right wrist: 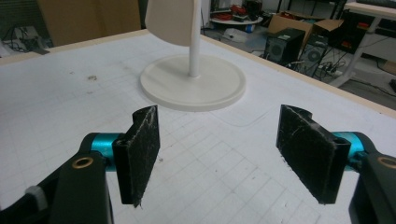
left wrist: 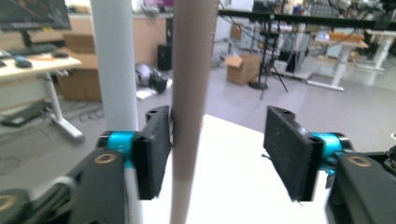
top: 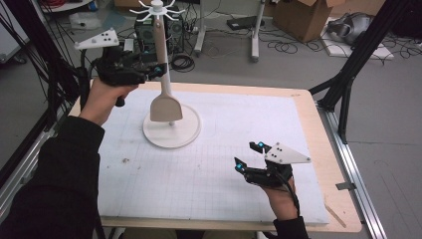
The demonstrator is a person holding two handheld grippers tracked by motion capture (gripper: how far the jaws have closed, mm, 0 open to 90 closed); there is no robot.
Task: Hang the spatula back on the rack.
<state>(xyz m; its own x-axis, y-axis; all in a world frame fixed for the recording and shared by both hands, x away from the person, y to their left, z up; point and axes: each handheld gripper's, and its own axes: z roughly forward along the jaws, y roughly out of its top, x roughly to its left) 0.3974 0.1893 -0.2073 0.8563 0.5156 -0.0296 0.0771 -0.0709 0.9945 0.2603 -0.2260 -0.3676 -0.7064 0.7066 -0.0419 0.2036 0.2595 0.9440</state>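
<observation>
A beige spatula (top: 165,106) hangs blade-down along a white stand (top: 157,10) with hooks at its top and a round base (top: 188,133). My left gripper (top: 158,70) is open around the spatula handle (left wrist: 191,93), which touches one pad (left wrist: 156,149); the other pad is well apart from it. The stand's white pole (left wrist: 114,60) rises just beside that jaw. My right gripper (top: 249,155) is open and holds nothing, low over the white mat at the front right. In the right gripper view (right wrist: 217,149) it faces the base (right wrist: 224,88), the pole (right wrist: 194,51) and the spatula blade (right wrist: 170,21).
A white gridded mat (top: 224,149) covers the wooden table (top: 323,149). A black frame leg (top: 348,74) stands at the table's right back corner. Cables, a computer case (top: 144,30) and cardboard boxes (top: 298,17) lie on the floor behind.
</observation>
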